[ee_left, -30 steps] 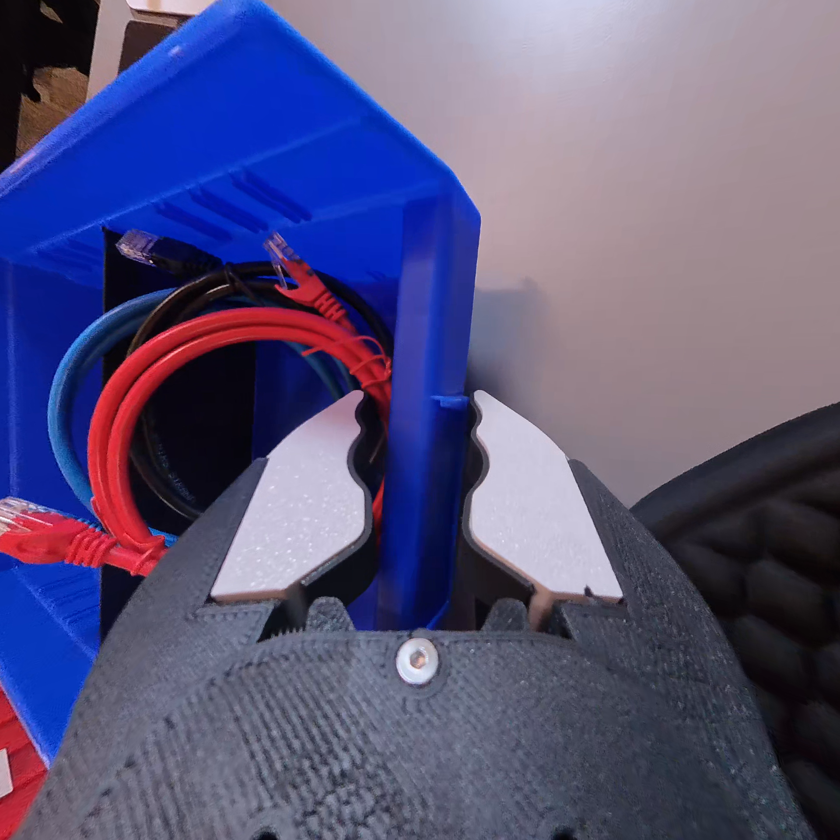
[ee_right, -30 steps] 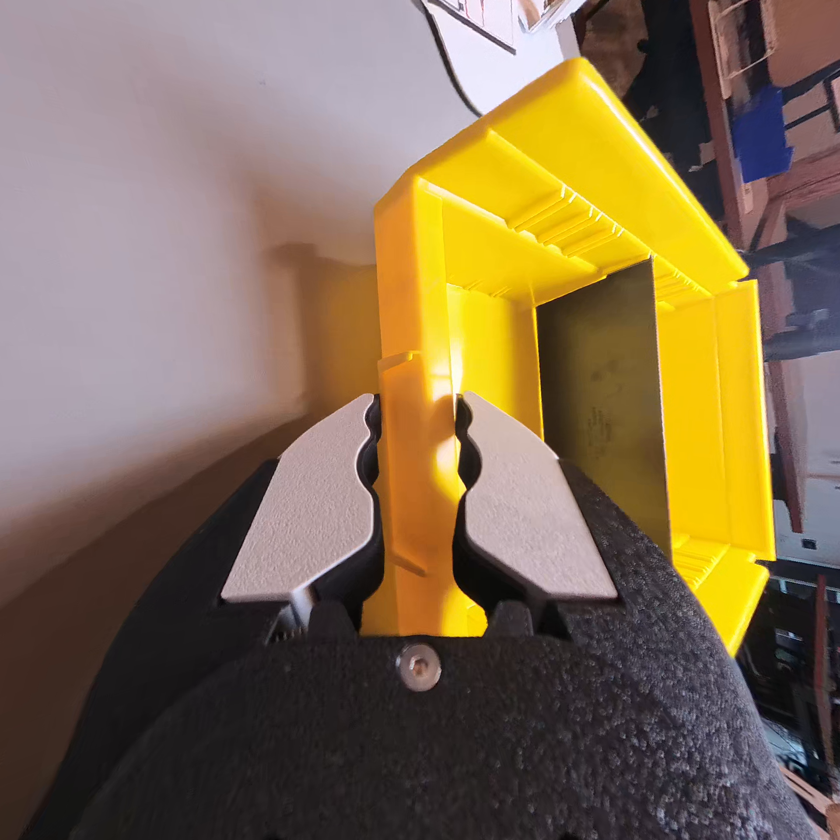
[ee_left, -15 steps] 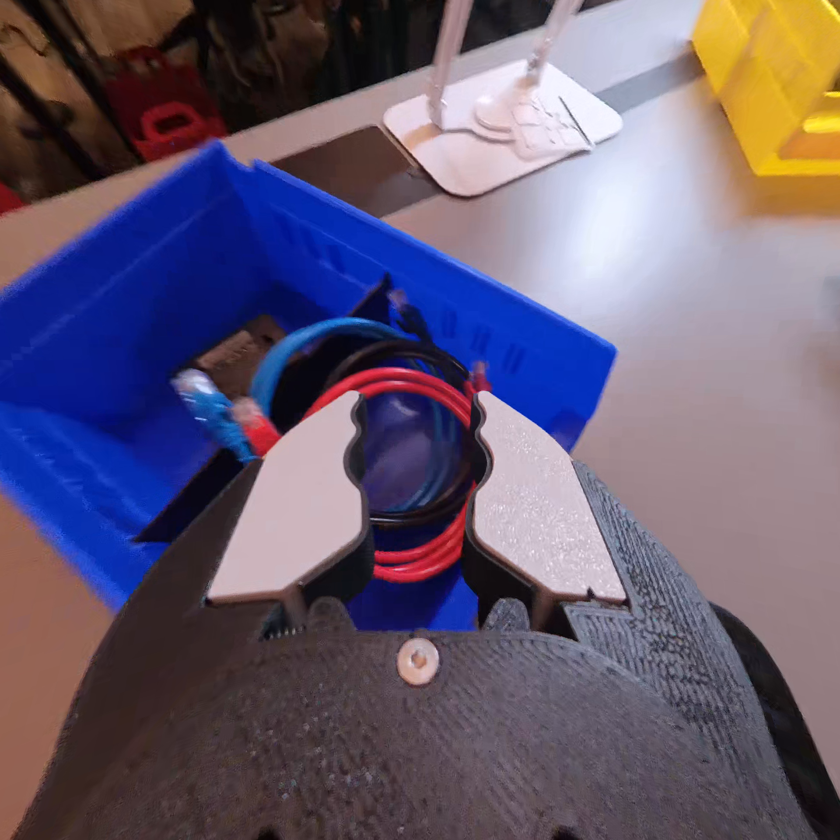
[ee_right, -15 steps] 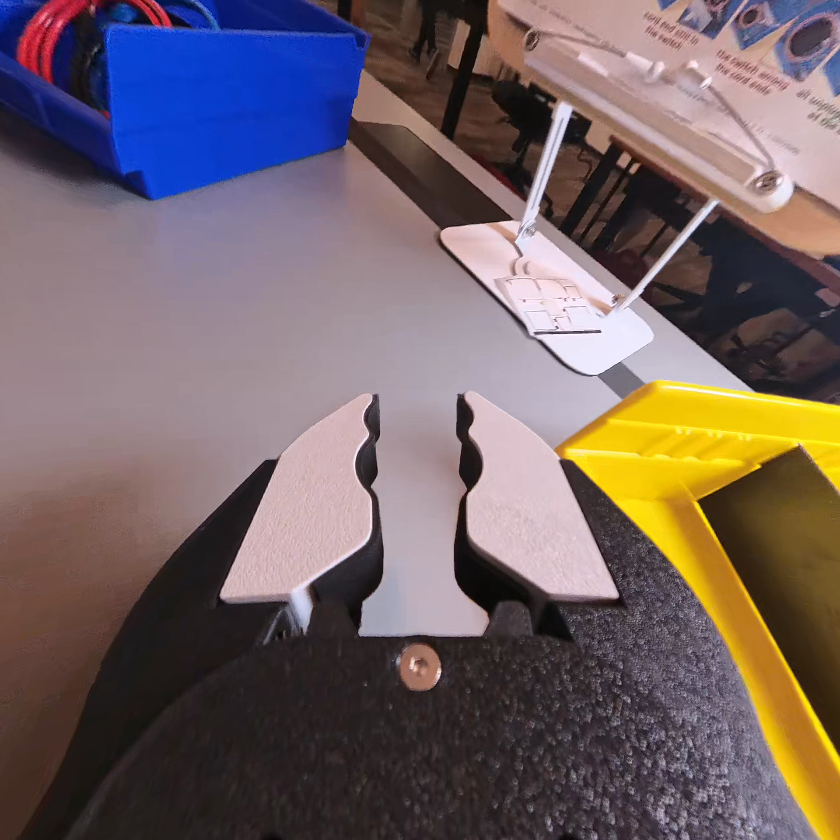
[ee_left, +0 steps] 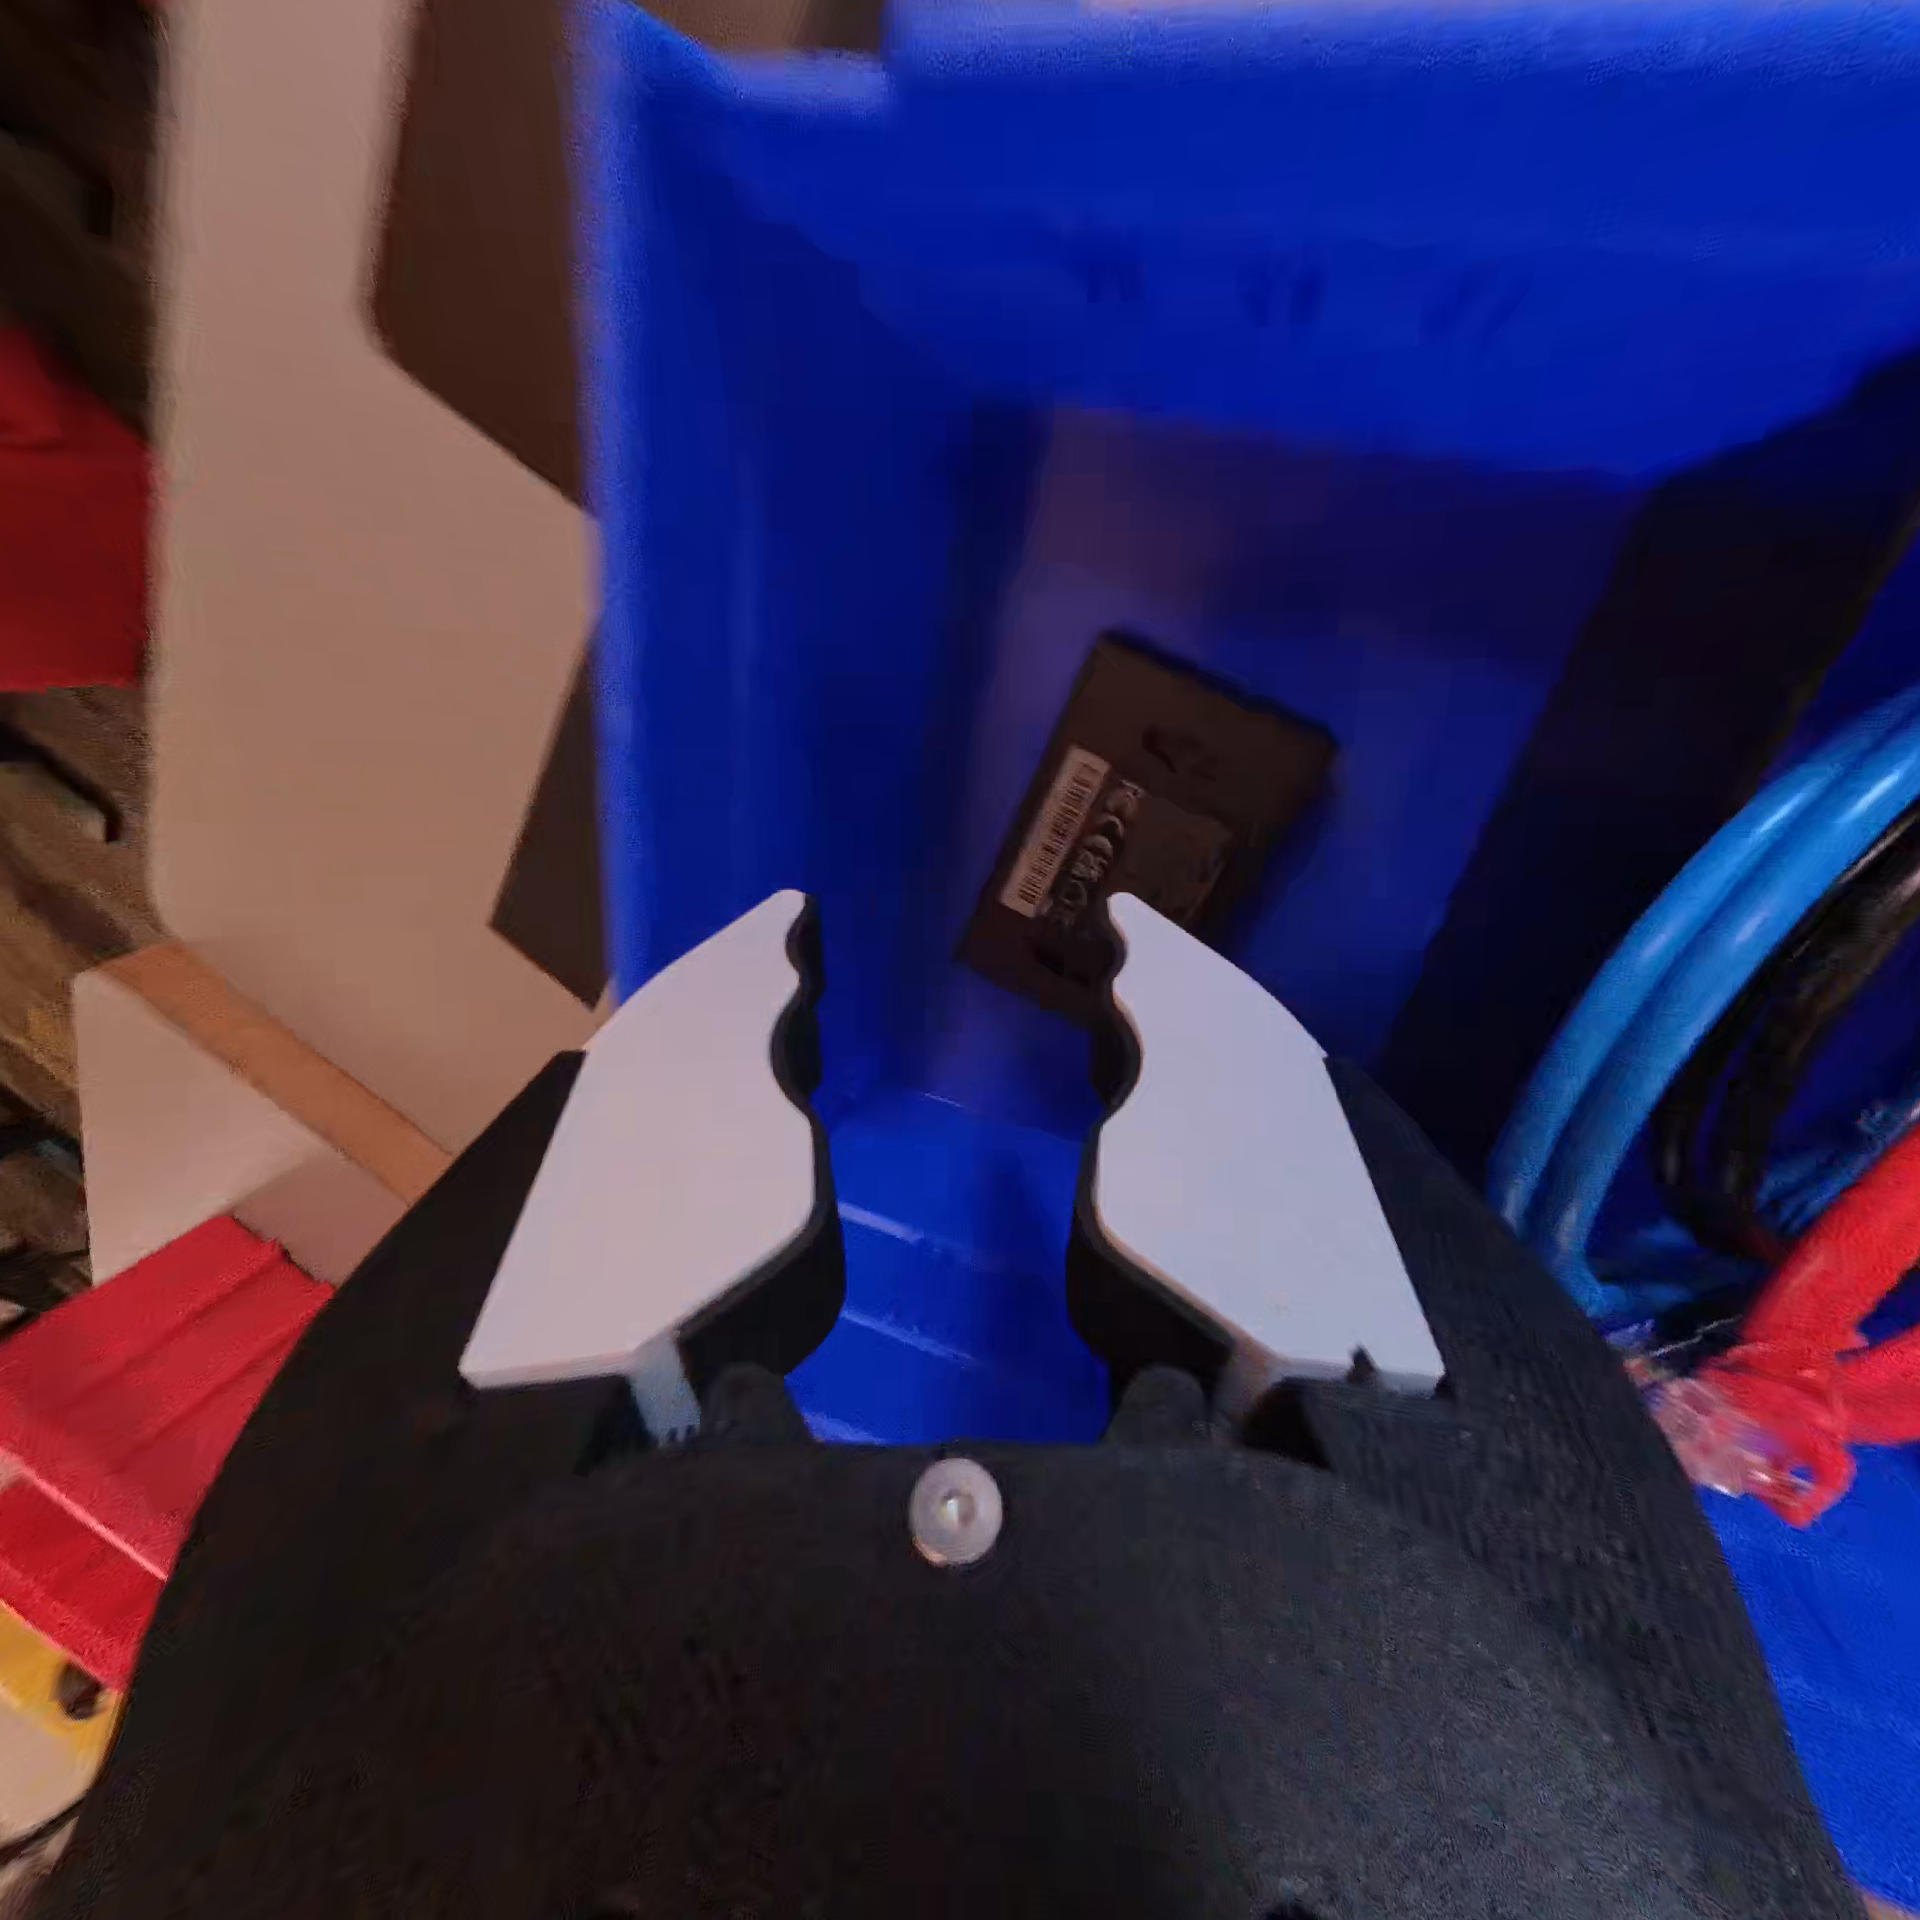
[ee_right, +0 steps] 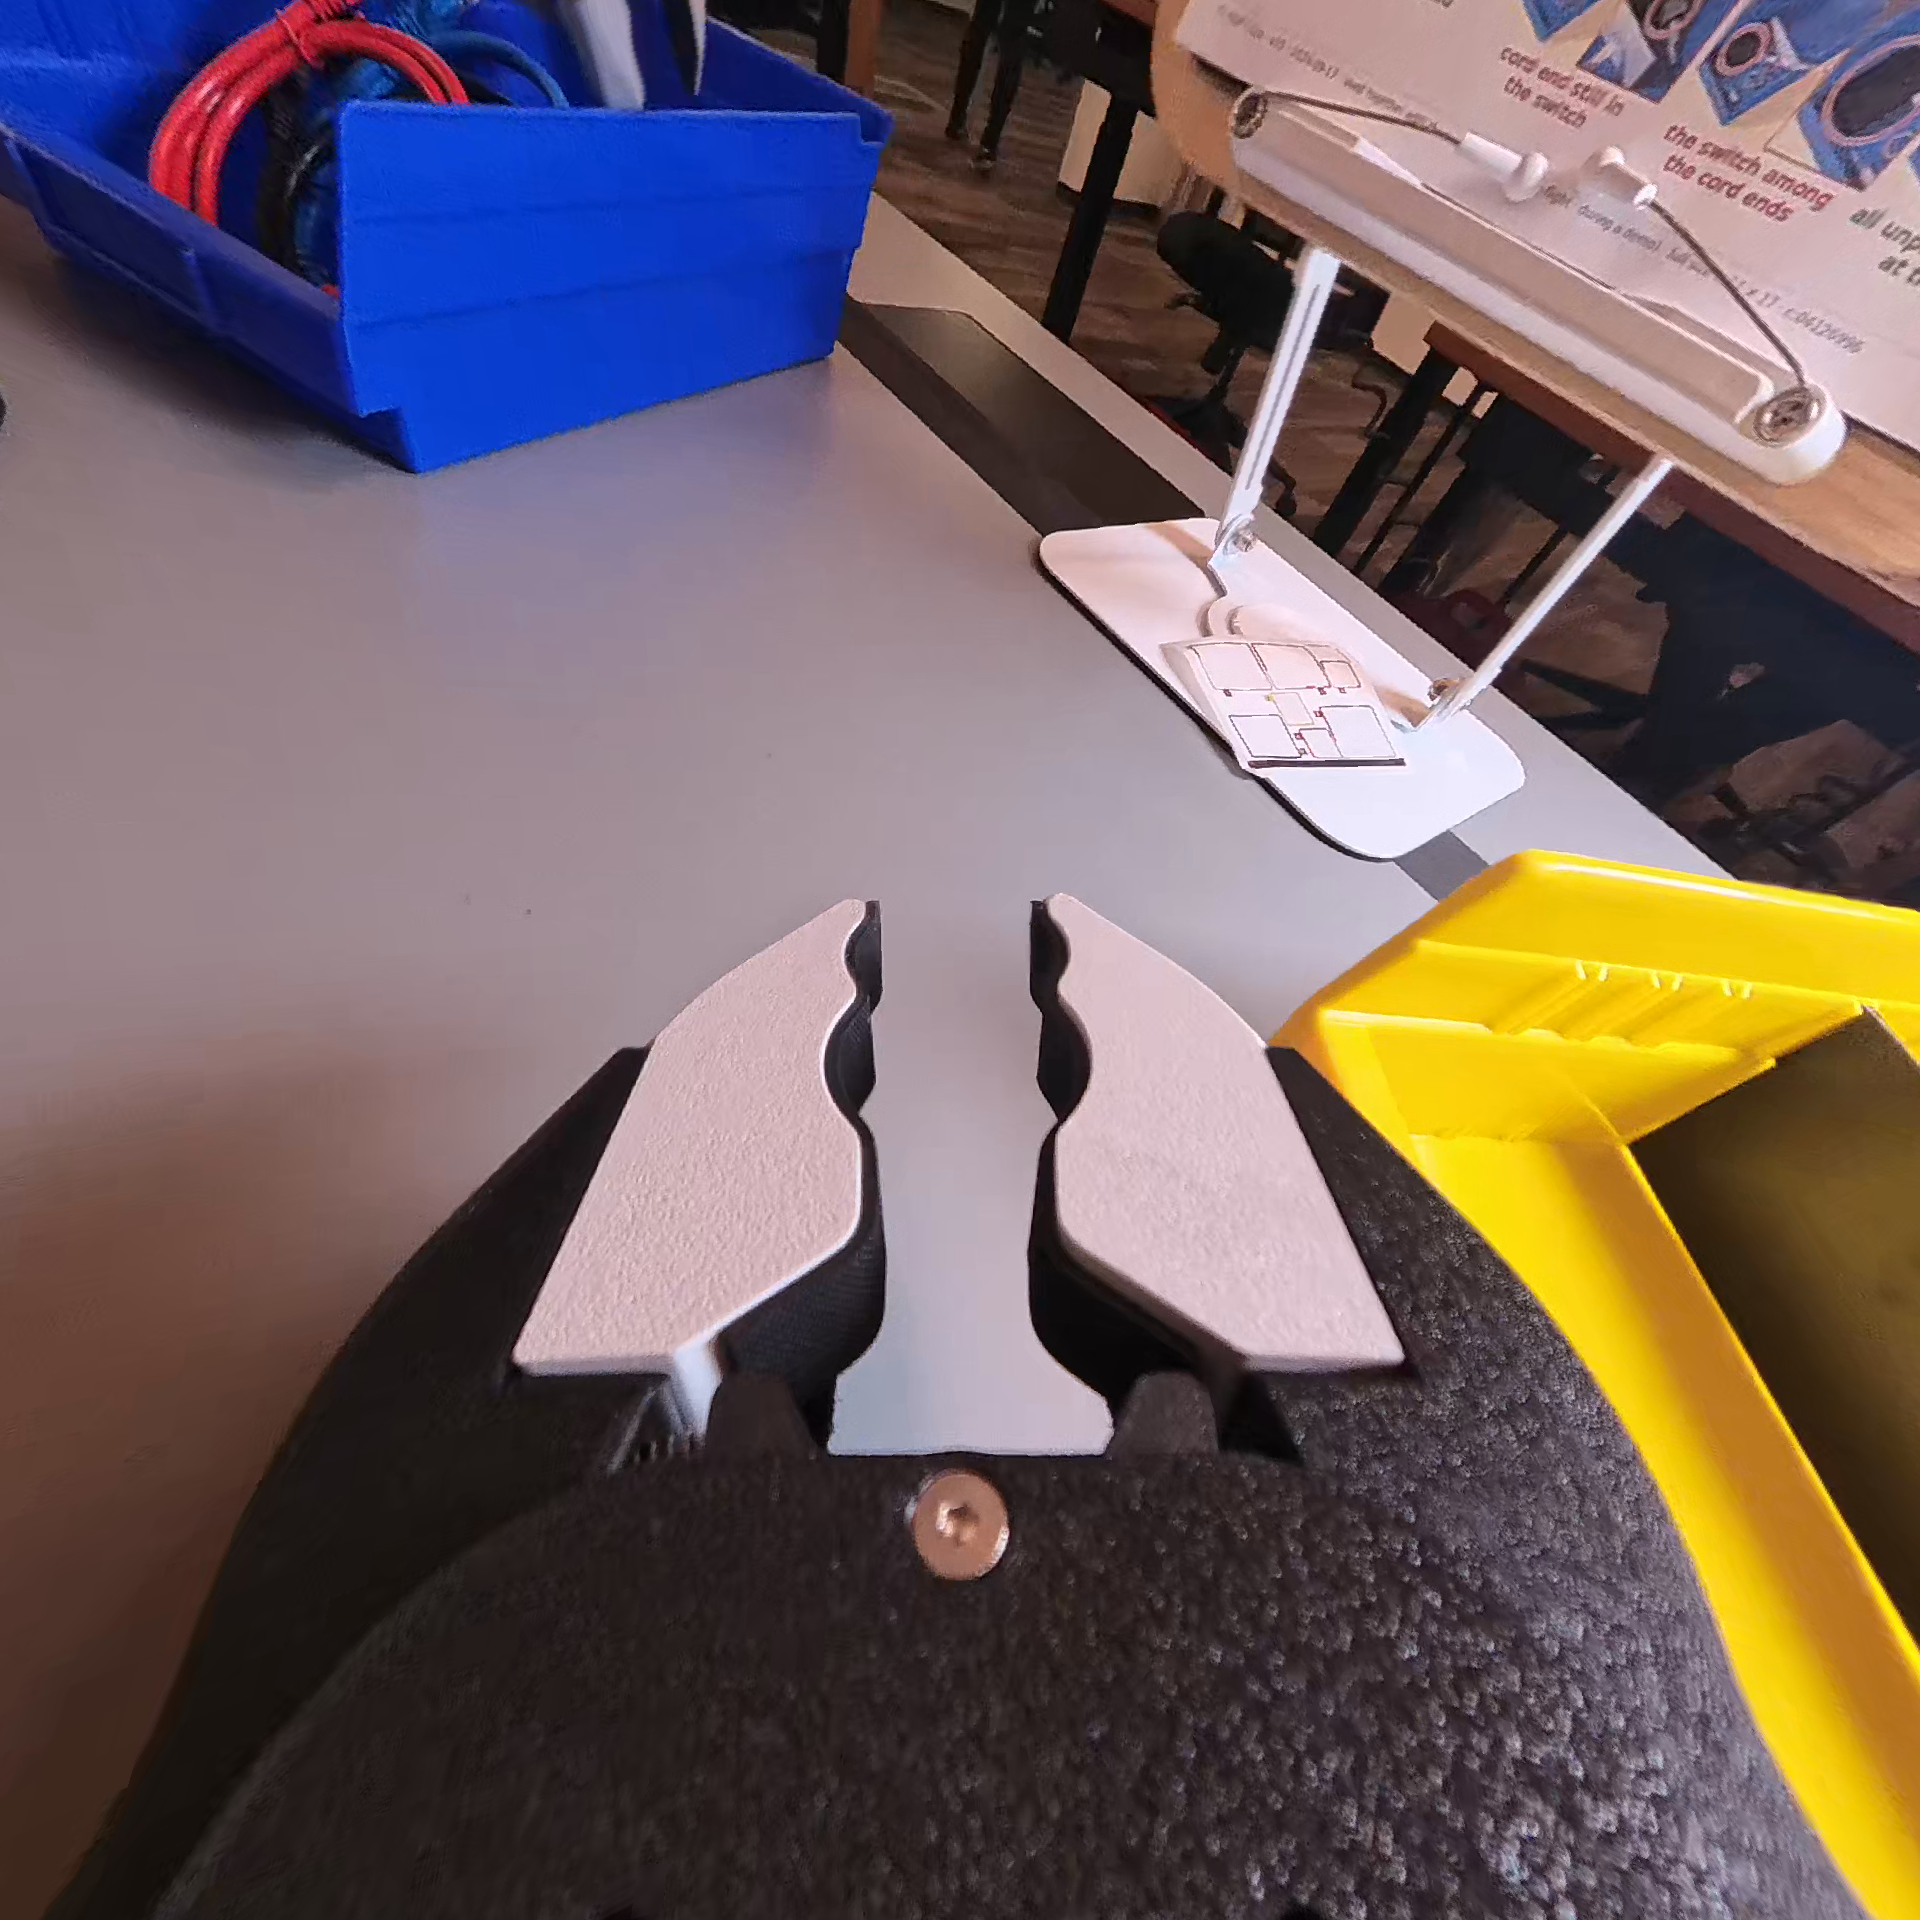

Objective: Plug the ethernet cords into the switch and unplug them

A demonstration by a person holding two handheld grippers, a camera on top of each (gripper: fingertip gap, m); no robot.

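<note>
My left gripper (ee_left: 956,925) is open and empty, reaching into the left compartment of the blue bin (ee_left: 1143,260). A black switch (ee_left: 1153,821) with a label lies on the bin floor just beyond the fingertips. A dark divider separates it from coiled blue cords (ee_left: 1683,987), black cords and red cords (ee_left: 1808,1351) at the right. My right gripper (ee_right: 956,914) is open and empty above the grey table (ee_right: 520,727). The blue bin (ee_right: 582,260) with red cords (ee_right: 260,104) shows far left in the right wrist view.
A yellow bin (ee_right: 1558,1091) with a dark divider sits right beside the right gripper. A white stand base (ee_right: 1278,686) with a paper card holds a raised board (ee_right: 1558,187) at the table's far edge. Red crates (ee_left: 114,1423) lie left of the blue bin. Some 50 centimetres of space lies between my two pairs of fingers. From the left gripper's tips to the black switch (ee_left: 1153,821) is close to 4 centimetres.
My left gripper has swung left from over the coiled cords into the switch compartment and moved closer. My right gripper has held still above the table, jaws unchanged.
</note>
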